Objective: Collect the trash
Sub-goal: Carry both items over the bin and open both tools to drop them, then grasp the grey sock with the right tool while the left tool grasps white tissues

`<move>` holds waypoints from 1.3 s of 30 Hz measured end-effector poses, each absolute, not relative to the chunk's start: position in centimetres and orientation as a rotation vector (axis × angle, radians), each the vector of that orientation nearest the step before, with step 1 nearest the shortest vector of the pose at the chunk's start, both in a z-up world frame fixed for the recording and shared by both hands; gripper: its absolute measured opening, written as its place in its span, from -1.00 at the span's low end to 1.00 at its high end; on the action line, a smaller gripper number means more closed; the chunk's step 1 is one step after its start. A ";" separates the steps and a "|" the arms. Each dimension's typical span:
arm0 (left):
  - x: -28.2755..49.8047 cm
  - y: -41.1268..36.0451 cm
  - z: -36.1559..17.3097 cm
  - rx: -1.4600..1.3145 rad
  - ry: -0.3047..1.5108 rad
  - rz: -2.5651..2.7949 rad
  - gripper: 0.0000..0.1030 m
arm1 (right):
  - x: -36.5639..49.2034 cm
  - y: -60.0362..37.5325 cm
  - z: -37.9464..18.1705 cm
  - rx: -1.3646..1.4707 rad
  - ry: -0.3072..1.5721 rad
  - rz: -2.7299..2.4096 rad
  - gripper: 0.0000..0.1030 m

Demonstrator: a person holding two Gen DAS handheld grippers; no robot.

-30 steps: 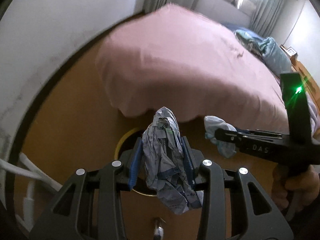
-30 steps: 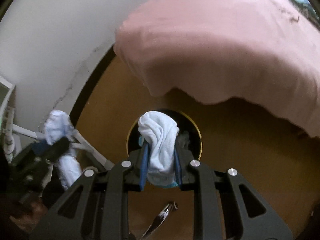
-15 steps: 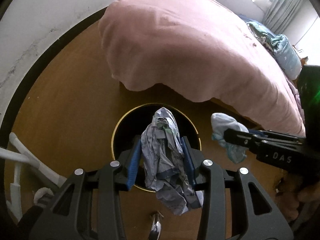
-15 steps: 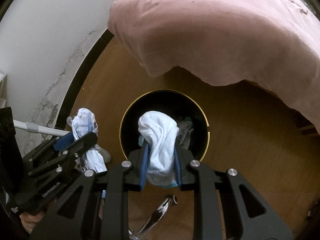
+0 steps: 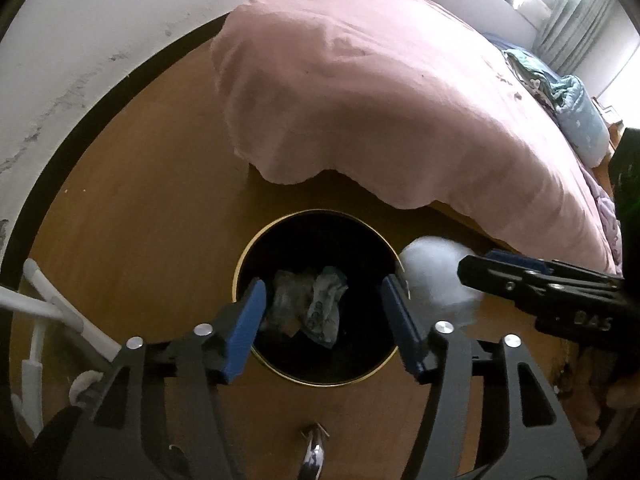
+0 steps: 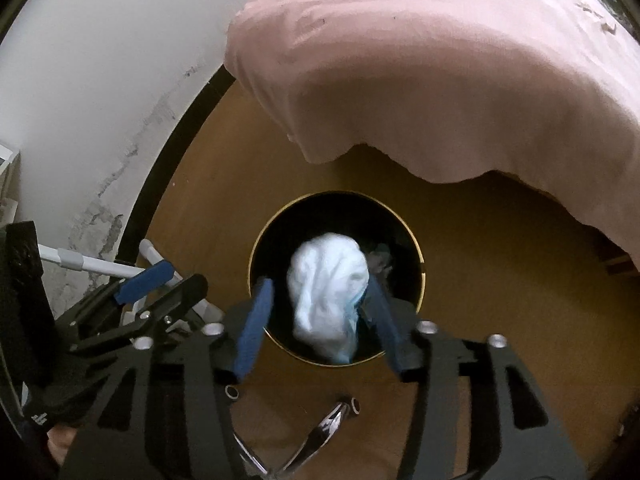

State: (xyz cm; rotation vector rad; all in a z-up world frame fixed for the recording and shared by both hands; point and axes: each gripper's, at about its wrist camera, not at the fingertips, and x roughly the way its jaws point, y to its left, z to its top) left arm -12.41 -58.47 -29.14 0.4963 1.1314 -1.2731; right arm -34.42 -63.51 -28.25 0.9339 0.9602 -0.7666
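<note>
A black round bin with a gold rim (image 5: 240, 272) (image 6: 416, 236) stands on the wooden floor by the bed. My left gripper (image 5: 322, 310) is open and empty right above the bin; crumpled printed paper (image 5: 320, 308) lies inside the bin. My right gripper (image 6: 316, 312) is open over the bin. A white crumpled tissue wad (image 6: 328, 284), blurred, is loose between its spread fingers; it also shows in the left wrist view (image 5: 432, 280). The right gripper shows from the side in the left wrist view (image 5: 532, 284), and the left gripper in the right wrist view (image 6: 160, 288).
A bed with a pink cover (image 5: 380, 92) (image 6: 460, 60) overhangs the floor just behind the bin. A white wall with a dark skirting (image 5: 80, 40) runs on the left. White tubular legs (image 5: 52, 308) (image 6: 92, 264) stand at the left.
Both grippers have opened above the bin. The crumpled paper left my left gripper and now lies in the bin. The white tissue is free of the right fingers.
</note>
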 end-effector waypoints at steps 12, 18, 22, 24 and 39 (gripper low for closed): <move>-11.6 -52.4 -15.9 0.463 0.856 -1.271 0.82 | -33.6 -61.8 -19.0 0.740 0.856 -0.815 0.67; -9.5 -43.2 -5.6 0.455 0.711 -1.252 0.86 | -28.5 -56.7 -9.6 0.576 0.736 -0.662 0.78; -6.3 -33.8 -1.0 0.486 0.625 -1.095 0.86 | -21.6 -49.9 -5.3 0.446 0.715 -0.435 0.81; -3.9 -27.6 0.4 0.474 0.614 -0.971 0.86 | -17.6 -45.9 -3.9 0.377 0.717 -0.306 0.81; 4.1 4.3 -1.0 0.174 0.760 -0.324 0.86 | 4.1 -16.3 -0.4 -0.056 0.769 0.430 0.58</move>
